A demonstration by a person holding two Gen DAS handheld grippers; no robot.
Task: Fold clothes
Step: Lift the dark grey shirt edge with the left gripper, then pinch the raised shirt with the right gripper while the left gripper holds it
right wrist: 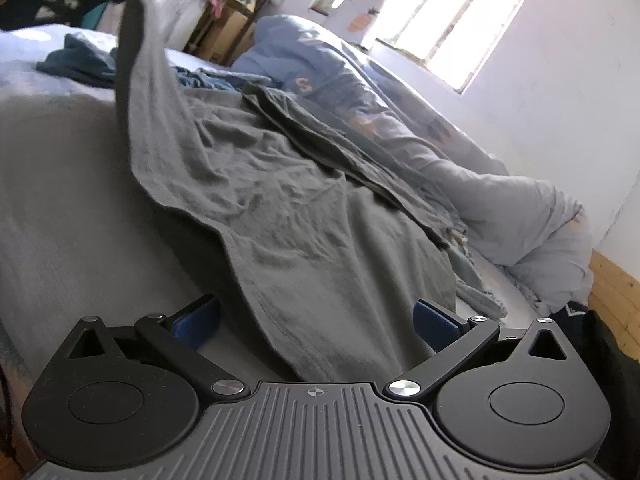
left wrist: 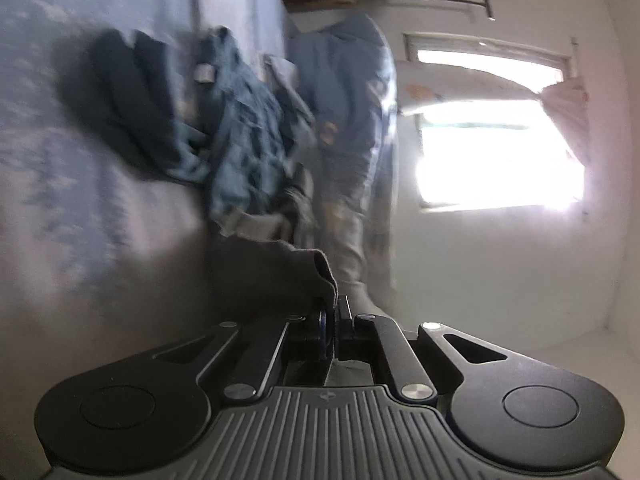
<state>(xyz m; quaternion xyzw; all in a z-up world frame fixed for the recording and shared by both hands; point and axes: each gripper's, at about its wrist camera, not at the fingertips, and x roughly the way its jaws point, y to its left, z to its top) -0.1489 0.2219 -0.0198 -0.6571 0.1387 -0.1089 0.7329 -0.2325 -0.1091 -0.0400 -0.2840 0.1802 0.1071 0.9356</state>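
Daylight pours through a barred window (right wrist: 456, 12) in a white wall (right wrist: 560, 112), so bright it washes out the panes. A pink curtain (left wrist: 568, 116) hangs bunched at its edge. Below it a pale blue duvet (right wrist: 500, 208) lies heaped along the bed (right wrist: 60, 208). Wood panelling (right wrist: 612, 300) lines the wall's foot, and wooden shelves (right wrist: 224, 28) stand behind the bed.

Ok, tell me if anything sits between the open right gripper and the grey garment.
Nothing visible does. The right gripper is open, and the grey garment lies spread on the bed, its near edge running between the fingers. The left gripper is shut on one end.
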